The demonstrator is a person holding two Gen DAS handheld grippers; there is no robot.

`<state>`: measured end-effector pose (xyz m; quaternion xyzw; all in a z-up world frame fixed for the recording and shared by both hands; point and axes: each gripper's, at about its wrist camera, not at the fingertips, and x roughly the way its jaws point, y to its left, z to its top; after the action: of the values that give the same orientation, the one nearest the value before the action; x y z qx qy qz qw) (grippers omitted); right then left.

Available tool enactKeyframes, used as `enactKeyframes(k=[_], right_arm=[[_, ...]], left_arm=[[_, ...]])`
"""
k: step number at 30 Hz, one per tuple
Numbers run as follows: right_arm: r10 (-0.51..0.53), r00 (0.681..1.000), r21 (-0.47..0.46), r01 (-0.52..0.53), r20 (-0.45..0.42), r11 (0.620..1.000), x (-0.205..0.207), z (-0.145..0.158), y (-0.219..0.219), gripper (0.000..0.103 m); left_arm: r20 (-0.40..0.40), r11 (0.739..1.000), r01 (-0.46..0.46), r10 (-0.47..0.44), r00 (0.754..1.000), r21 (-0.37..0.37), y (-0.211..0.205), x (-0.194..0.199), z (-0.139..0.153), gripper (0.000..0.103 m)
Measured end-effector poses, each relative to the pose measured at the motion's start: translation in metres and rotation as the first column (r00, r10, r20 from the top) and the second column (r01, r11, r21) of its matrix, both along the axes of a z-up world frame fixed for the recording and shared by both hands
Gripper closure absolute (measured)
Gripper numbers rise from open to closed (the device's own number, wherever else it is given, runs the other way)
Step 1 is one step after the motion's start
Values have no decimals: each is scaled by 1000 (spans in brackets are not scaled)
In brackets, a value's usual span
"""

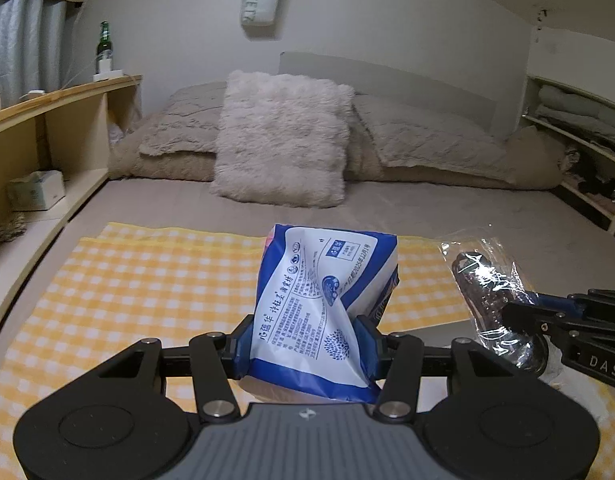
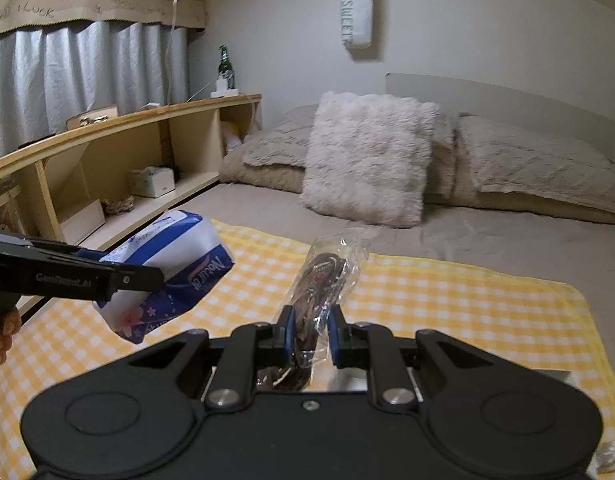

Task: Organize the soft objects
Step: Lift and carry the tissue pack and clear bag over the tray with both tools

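Blue-white tissue pack (image 1: 319, 300) | left hand-held gripper (image 1: 305, 342) clamps | clear bag (image 2: 327, 276) | right hand-held gripper (image 2: 310, 334) clamps

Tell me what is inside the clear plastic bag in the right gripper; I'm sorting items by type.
The clear plastic bag holds something dark brown, bundled, with a bit of red. Crinkled, glaring plastic and the right gripper hide its lower part, so what it is cannot be told.

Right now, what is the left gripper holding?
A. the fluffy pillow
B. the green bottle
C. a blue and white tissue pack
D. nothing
C: the left gripper is shut on the tissue pack, lifted above the checked cloth; the right gripper holds a clear bag.
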<state>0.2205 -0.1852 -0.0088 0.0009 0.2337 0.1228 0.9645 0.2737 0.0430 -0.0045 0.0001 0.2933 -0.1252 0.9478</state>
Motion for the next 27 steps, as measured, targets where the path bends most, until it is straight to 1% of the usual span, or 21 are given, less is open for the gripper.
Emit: enactKeyframes(k=[5,9,12,14,17,21,25,27], right_arm=[[-68,998,49,68,5,997,-10,6,-38,85],[-129,992,86,127,14,988,-16,9,-69,85],[-177,984,90,176,1,980,-18,4,-90,85],[-207,978,92,209,-26,974,-16,-5,-102,85],[-235,969,69,240,-75,968,-12,-22,-113,85],[-221,969,32,226,-114,974,-8,-40,-123,85],[-222,965,1,225,-140,974,-5,-52,-129,85],[-221,964,-3,223,-151,975,-3,-55,-130,85]], left_arm=[[-2,999,50,-50,999,-9,-30,-1,1,51],[-27,996,94,-94,995,-12,-57,3,-7,51],[-51,992,125,-126,991,-13,-77,8,-15,51],[-71,989,146,-146,987,-7,-91,10,-22,51],[-112,982,189,-187,976,5,-112,16,-35,51],[-163,966,257,-249,955,33,-138,24,-55,51],[-189,951,305,-290,938,55,-156,35,-73,51],[-196,946,316,-298,934,71,-165,42,-81,51]])
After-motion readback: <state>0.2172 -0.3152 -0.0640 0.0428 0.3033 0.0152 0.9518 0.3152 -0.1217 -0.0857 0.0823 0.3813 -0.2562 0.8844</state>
